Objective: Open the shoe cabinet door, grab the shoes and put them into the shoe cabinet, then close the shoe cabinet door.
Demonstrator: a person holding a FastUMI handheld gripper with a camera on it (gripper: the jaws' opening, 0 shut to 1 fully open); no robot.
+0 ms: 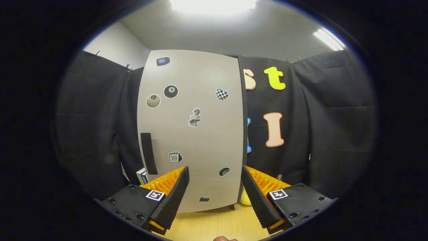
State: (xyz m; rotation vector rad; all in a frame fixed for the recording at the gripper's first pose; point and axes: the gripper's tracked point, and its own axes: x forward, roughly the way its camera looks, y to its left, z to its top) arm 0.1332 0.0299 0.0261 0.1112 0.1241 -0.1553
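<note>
The gripper (215, 194) is held with its fingers spread wide, nothing between them, above a wooden floor (214, 224). Just beyond the fingers, the shoe cabinet (192, 130) is seen upright against the black cloth wall, its pale door (207, 140) shut and dotted with stickers. A dark vertical handle (148, 153) is set near the door's left edge. A small box (142, 175) is seen at the cabinet's left foot, a yellow object (245, 199) at its right foot.
</note>
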